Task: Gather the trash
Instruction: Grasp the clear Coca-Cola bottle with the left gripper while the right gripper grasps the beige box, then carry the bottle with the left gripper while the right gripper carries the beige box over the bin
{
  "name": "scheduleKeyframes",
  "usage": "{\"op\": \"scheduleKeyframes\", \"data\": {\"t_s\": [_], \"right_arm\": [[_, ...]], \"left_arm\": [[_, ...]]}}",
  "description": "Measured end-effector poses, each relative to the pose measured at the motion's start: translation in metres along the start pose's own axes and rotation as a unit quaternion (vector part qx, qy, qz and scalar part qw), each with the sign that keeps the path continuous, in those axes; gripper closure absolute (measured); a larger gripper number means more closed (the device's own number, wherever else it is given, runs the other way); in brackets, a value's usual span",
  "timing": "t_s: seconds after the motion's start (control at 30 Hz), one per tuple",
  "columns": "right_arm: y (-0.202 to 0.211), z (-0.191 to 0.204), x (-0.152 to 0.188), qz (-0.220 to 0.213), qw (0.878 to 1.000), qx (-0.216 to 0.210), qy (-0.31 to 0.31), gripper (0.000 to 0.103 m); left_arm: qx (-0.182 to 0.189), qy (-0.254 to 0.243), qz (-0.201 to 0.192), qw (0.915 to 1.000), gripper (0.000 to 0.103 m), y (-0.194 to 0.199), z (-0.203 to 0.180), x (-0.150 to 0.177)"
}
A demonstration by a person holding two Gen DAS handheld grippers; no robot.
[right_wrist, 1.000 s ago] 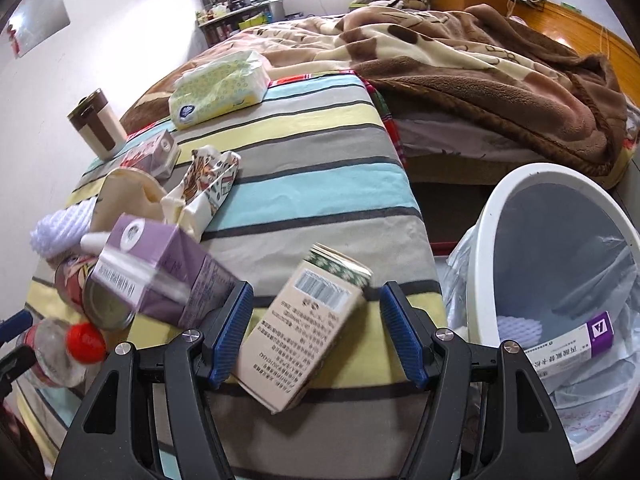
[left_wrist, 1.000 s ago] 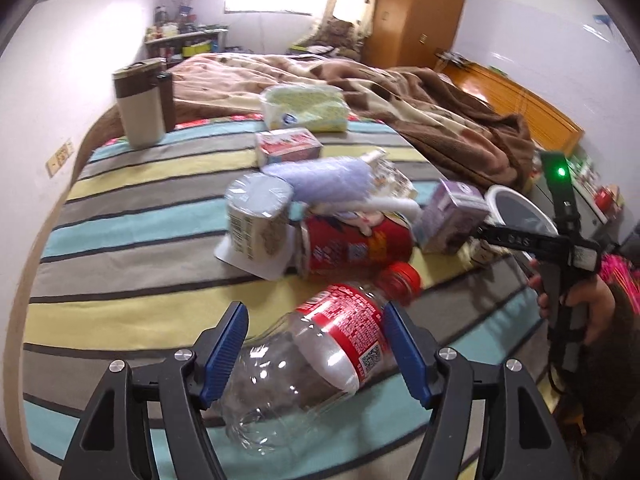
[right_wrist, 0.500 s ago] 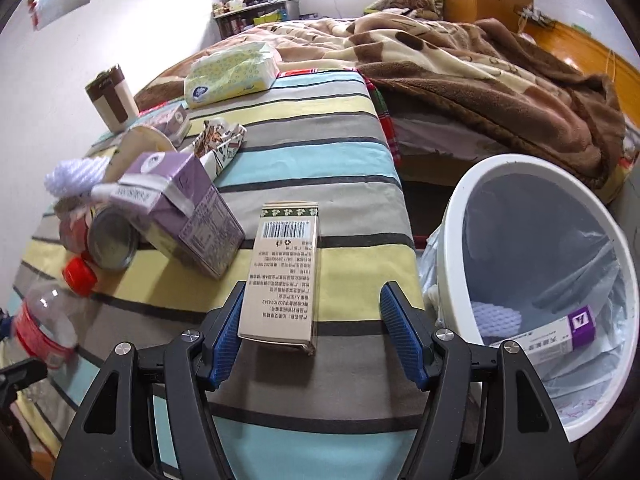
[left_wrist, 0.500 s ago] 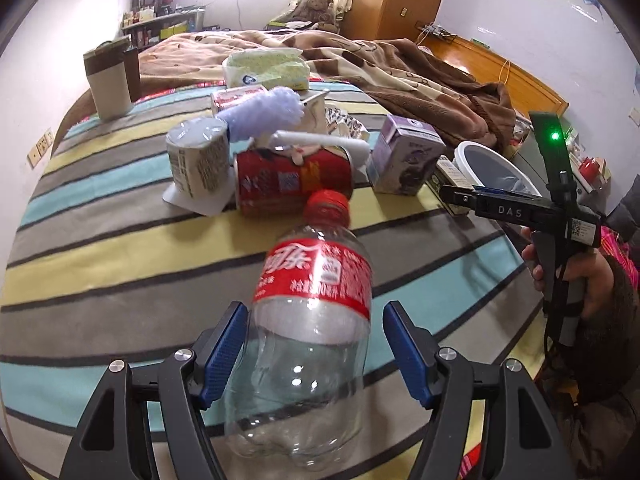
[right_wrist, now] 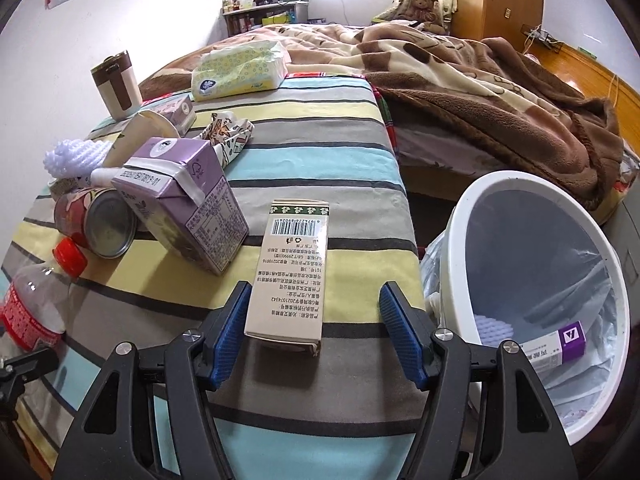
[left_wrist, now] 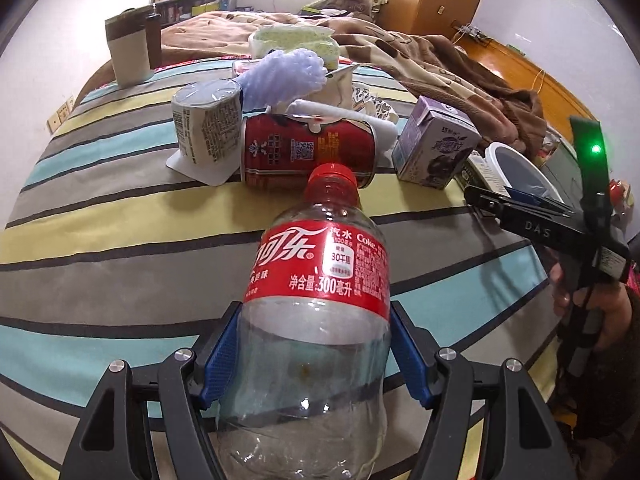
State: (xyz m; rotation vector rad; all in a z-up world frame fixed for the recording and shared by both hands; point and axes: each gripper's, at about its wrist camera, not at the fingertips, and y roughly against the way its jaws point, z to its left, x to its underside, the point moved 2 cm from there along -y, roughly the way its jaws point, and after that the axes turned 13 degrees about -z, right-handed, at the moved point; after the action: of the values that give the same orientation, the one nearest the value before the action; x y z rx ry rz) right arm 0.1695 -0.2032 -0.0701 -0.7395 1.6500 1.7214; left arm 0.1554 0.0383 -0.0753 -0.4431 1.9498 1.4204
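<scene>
The left gripper (left_wrist: 314, 354) is clamped on a clear, empty plastic bottle (left_wrist: 316, 320), both blue pads pressed to its sides just below the red label, which reads "Coke" beside white Chinese script and "300"; its red cap points away toward the rest of the litter on the striped bed (left_wrist: 120, 216). Just beyond the cap lies a red can (left_wrist: 308, 152) on its side with a QR code on it, a paper cup (left_wrist: 206, 126) printed with small text to its left, and a purple drink carton (left_wrist: 436, 148) to its right. The right gripper (right_wrist: 314, 334) straddles a cream box (right_wrist: 292, 276) lying flat near the bed's edge, barcode end away; its jaws are closing, the left pad at the box's edge and the right pad apart from it, so nothing is clenched. Beside the bed stands a white bin (right_wrist: 452, 240) with a liner, holding a white-and-purple box (right_wrist: 556, 344).
</scene>
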Motion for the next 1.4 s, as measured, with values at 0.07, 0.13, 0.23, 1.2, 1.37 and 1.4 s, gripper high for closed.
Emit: {"op": "scheduleKeyframes", "data": {"t_s": [0.07,0.13,0.23,1.2,1.37,1.4], "right_arm": [[0.0,0.0,0.001,0.001,1.0,-0.001,-0.003,0.046],[0.0,0.0,0.002,-0.001,1.0,-0.003,-0.005,0.055],[0.002,-0.001,0.003,-0.004,1.0,-0.01,-0.009,0.067],[0.049,-0.023,-0.004,-0.064,0.996,-0.041,-0.051,0.07],[0.061,-0.037,-0.008,-0.08,0.995,-0.031,-0.059,0.07],[0.063,-0.04,-0.008,-0.083,0.994,-0.028,-0.062,0.07]], "left_arm": [[0.004,0.007,-0.003,1.0,0.034,0.002,0.0,-0.001],[0.0,0.015,-0.002,0.9999,0.035,0.001,0.001,-0.001],[-0.011,0.019,-0.002,0.9997,0.041,0.001,0.002,-0.001],[0.016,0.017,-0.059,0.998,0.042,0.024,-0.046,-0.026],[0.033,0.005,-0.068,0.9971,0.041,0.023,-0.069,-0.038],[0.036,0.002,-0.07,0.9969,0.041,0.023,-0.074,-0.04]]}}
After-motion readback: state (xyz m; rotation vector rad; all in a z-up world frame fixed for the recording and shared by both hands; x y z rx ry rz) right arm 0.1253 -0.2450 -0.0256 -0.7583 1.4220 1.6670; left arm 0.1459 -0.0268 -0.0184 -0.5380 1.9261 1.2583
